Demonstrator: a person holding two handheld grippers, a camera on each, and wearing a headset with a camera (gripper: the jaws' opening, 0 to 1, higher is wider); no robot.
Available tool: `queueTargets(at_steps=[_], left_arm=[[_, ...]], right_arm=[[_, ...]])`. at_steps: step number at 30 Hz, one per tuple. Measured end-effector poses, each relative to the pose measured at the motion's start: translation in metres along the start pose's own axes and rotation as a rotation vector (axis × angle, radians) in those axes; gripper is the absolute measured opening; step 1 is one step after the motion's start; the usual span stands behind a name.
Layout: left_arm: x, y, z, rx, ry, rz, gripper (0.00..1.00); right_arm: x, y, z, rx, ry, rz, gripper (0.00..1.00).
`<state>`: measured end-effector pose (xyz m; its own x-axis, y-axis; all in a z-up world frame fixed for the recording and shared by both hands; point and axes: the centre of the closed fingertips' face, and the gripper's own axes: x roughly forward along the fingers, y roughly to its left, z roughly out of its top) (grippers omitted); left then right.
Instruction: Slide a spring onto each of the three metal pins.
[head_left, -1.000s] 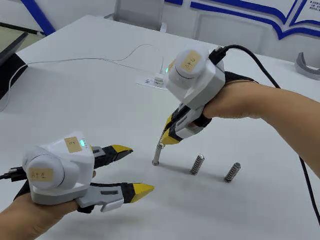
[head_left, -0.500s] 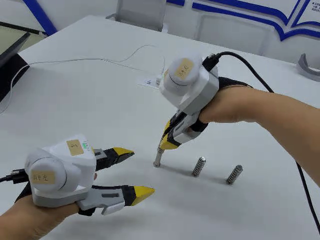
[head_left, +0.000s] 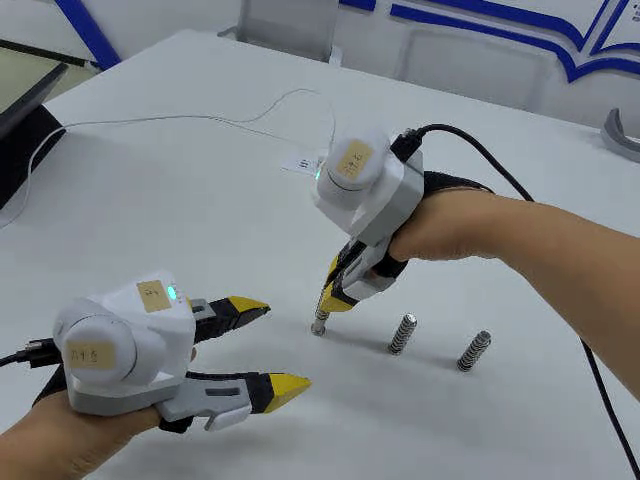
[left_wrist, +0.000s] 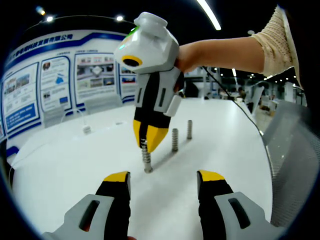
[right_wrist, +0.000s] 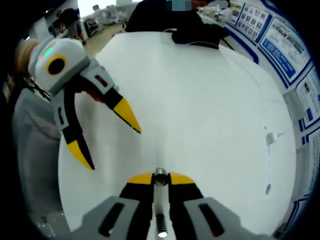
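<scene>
right gripper (head_left: 333, 297): held upright over the leftmost pin (head_left: 319, 325), tips pointed down; jaws seen closed on the top end of the leftmost spring (left_wrist: 146, 157), pin head visible between the yellow tips in the right gripper view.
left gripper (head_left: 272, 345): held low above the table (head_left: 150, 200), near the pins on their left in the head view; jaws spread wide, nothing between them.
leftmost spring: seated on the leftmost pin, coils seen under the right gripper's tips down to the table.
middle spring (head_left: 402, 334): seated on its pin, slightly tilted, apart from both grippers.
far spring (head_left: 474, 351): seated on its pin, slightly tilted, last in the row.
white cable (head_left: 200, 118): laid across the table behind the work.
</scene>
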<state>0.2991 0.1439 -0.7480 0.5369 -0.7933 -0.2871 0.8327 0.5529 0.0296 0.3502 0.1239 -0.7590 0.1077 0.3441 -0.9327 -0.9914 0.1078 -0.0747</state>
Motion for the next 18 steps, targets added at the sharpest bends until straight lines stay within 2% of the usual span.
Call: queueTargets(at_steps=[16,18], left_arm=[[0.001,0.002,-0.002,-0.008,0.007,0.001,0.55],[0.001,0.003,-0.002,-0.009,0.007,0.002,0.55]], right_arm=[[0.022,-0.002,-0.006,0.029,0.003,0.01,0.12],[0.021,-0.002,-0.004,0.036,-0.009,0.005,0.12]])
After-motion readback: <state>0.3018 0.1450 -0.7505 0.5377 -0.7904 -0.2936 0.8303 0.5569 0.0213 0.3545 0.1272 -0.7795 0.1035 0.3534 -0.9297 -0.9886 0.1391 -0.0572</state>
